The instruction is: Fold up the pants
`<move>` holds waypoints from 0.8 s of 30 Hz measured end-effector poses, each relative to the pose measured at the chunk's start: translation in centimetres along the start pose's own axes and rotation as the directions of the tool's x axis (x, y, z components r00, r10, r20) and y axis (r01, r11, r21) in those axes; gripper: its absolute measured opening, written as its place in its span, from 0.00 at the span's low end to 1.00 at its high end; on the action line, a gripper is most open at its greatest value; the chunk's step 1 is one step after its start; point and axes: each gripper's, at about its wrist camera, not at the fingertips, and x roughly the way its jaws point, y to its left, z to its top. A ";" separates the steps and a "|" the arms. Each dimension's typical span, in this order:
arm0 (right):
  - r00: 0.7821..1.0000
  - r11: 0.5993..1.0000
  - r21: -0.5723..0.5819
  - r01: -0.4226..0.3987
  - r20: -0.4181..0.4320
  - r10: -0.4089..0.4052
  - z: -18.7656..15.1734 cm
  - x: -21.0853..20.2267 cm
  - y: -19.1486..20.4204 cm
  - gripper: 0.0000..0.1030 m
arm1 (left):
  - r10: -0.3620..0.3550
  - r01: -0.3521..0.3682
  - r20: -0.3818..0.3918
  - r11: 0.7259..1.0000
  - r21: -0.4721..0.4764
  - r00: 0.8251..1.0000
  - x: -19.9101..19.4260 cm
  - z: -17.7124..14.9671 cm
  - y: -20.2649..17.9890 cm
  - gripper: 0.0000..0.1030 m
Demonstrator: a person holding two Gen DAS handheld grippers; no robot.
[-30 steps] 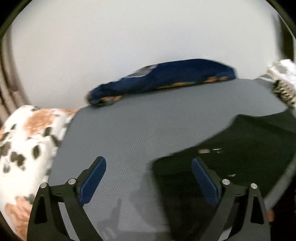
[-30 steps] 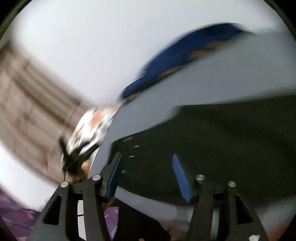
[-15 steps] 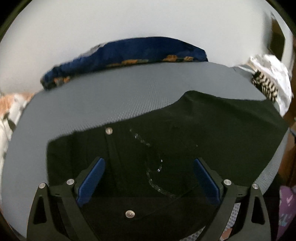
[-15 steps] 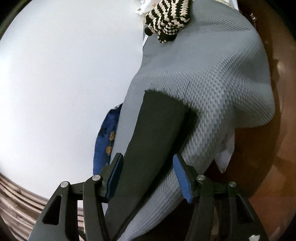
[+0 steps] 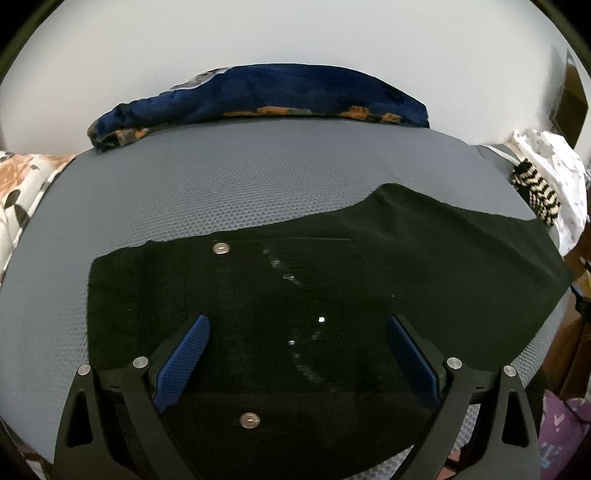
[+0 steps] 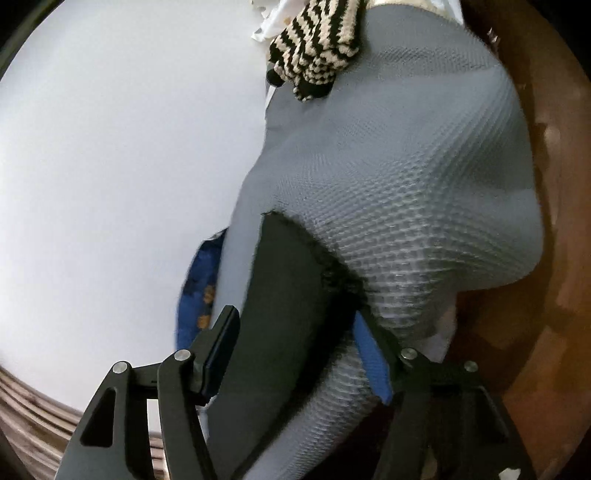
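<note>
A grey textured mattress (image 5: 258, 177) fills most of both views, set against a plain pale wall (image 5: 295, 33). It serves as the flat folding surface.

Black pants (image 5: 332, 288) lie spread across the near half of the mattress, waist end towards the left wrist camera, with metal snap buttons (image 5: 221, 248) showing. One leg stretches away to the right, its hem end near the mattress corner. The pants look laid out flat, probably so a first fold can begin; no fold is visible yet.

A dark blue blanket (image 5: 266, 96) with orange patches lies bunched along the far edge by the wall, out of the way. A floral pillow (image 5: 22, 192) sits at the left edge. A black-and-cream striped knit (image 6: 317, 48) and a white patterned cloth (image 5: 554, 166) rest at the far right corner, apart from the pants.

The left gripper (image 5: 297, 354) hangs over the waist area, its blue pads wide apart with the black fabric below them; nothing is pinched.

The right gripper (image 6: 295, 350) sits at the leg's hem end by the mattress edge. Its jaws are opening, with the leg's fabric lying between them and the pads not pressing on it. It looks placed to release or re-seat the hem.
</note>
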 end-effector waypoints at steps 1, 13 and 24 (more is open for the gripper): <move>1.000 1.000 -0.005 -0.003 -0.008 0.003 0.1 0.5 0.2 0.60 | -0.001 0.001 -0.002 1.000 0.006 1.000 0.1 0.1 -0.3 0.93; 0.991 0.987 -0.098 0.127 -0.032 -0.131 0.6 2.9 0.6 0.06 | -0.020 0.021 -0.008 0.997 0.080 1.000 -0.4 0.6 -3.3 0.93; 0.989 0.933 -0.359 -0.040 -0.147 -0.014 -6.7 5.7 15.9 0.06 | -0.042 0.040 0.056 0.999 0.029 0.998 -4.1 -0.2 -1.3 0.93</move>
